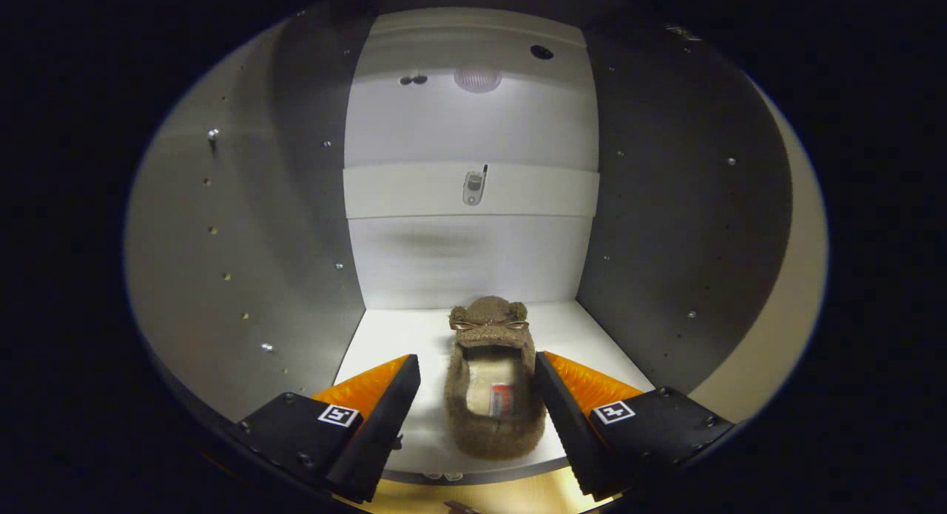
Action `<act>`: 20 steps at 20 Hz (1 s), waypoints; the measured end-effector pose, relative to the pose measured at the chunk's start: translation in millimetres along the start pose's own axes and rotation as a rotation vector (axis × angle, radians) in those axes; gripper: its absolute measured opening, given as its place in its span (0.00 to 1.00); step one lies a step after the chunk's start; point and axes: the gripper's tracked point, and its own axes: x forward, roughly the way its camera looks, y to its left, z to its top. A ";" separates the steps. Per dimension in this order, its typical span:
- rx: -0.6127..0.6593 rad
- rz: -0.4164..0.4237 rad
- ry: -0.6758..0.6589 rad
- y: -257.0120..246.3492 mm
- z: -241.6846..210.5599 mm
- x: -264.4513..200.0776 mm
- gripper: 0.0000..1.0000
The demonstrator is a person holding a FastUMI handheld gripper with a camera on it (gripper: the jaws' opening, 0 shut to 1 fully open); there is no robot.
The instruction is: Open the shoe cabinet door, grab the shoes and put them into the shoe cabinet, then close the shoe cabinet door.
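Observation:
A brown fuzzy slipper point(494, 381) with a small bow on its toe lies on the white bottom shelf point(599, 351) inside the shoe cabinet, toe pointing toward the back wall. My gripper point(477, 377) is open, its two fingers standing on either side of the slipper's heel end. The right finger point(562, 414) is close against the slipper's side; the left finger point(388, 418) stands apart from it with a strip of shelf between. The cabinet's interior surrounds me: grey side walls point(281, 262) and a lit white back panel point(473, 255).
A small round lamp point(477, 78) glows at the top of the back panel, and a cross rail point(414, 192) with a small fitting runs across the back at mid height. The side walls carry rows of peg holes. A pale door or panel edge point(792, 299) shows beyond the right wall.

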 end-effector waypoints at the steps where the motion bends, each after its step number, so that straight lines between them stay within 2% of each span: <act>1: -0.002 0.001 -0.012 -0.6 3.1 -13.0 0.99; 12: 0.039 -0.022 -0.073 -34.8 1.5 -155.4 0.98; 15: 0.043 -0.004 -0.086 -44.0 -1.8 -194.1 0.98; 20: 0.083 0.023 -0.182 -67.6 9.6 -264.8 0.98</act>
